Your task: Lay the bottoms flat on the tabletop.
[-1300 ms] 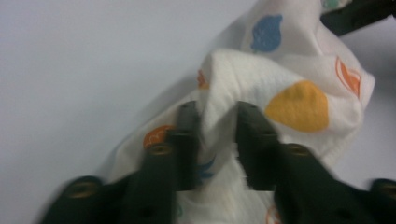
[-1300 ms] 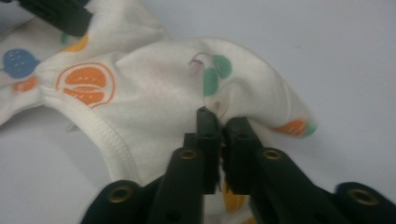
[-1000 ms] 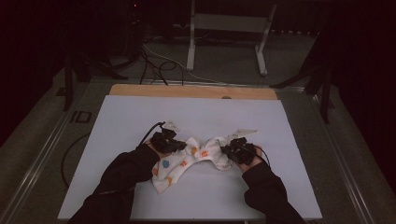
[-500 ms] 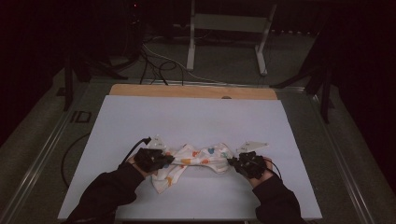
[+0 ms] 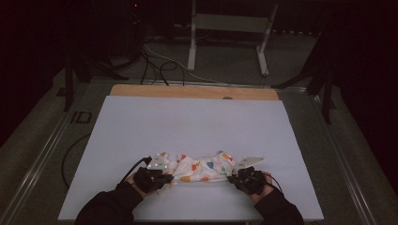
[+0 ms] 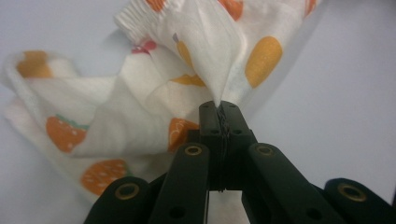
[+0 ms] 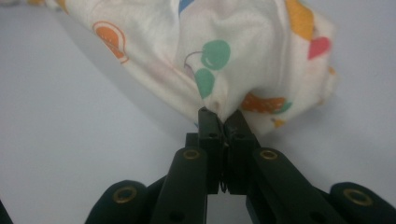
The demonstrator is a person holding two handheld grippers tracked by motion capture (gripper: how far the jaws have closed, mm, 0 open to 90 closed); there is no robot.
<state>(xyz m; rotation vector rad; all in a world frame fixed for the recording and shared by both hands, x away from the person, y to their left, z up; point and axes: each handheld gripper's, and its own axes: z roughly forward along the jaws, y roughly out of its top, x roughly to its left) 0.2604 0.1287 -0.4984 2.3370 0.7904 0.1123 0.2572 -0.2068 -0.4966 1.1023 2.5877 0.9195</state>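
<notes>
A small white garment (image 5: pixel 199 168) with a fruit print, possibly toddler shorts given the ribbed elastic hem (image 6: pixel 140 14), is stretched between both tongs near the front edge of the white tabletop (image 5: pixel 187 122). The left tongs (image 5: pixel 165 179) are clamped on a pinched fold of the cloth at its left end; in the left gripper view the jaws are seen pressed together with fabric rising out of them (image 6: pixel 219 106). The right tongs (image 5: pixel 234 177) are clamped likewise on the right end, a bunched corner with a green cherry print being held (image 7: pixel 218 114).

The cloth is judged thin, light and limp: no shape is kept, and sag and creases are seen between the two grips. It is not fragile, but a thin fold can slip from the pads if it is pulled hard. Better hold is expected on the elastic hem or a seam, where layers are thicker. Even, gentle tension is advised so the middle is spread flat on the tabletop.
</notes>
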